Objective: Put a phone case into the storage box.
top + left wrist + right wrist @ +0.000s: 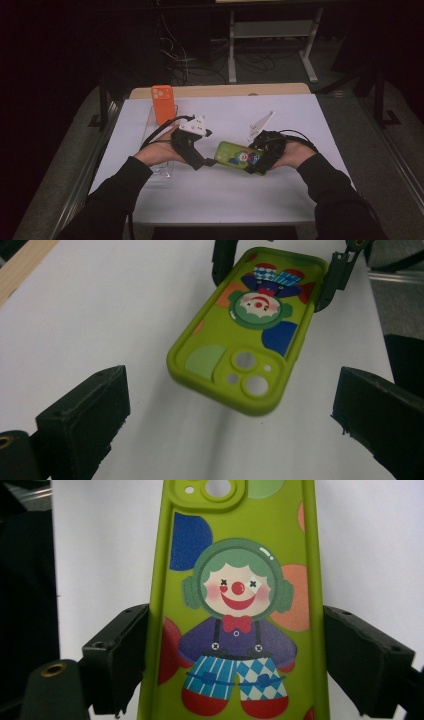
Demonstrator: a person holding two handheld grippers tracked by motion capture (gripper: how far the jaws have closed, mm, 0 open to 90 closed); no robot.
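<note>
An orange phone case (163,102) stands upright in a clear stand (152,131) at the table's (215,200) far left. The left gripper (209,162) has its jaws released and spread, empty, just short of the green clown phone case (238,156). The right gripper (256,161) clamps this case by its long edges, holding it clear above the table at centre.

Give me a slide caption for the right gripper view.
Right gripper clamps green clown phone case by its edges.

The green phone case (235,600) runs off the top and bottom edges in the right gripper view. In the high view, its end farthest from the orange case (163,102) is hidden inside the right tongs (260,159)
</note>
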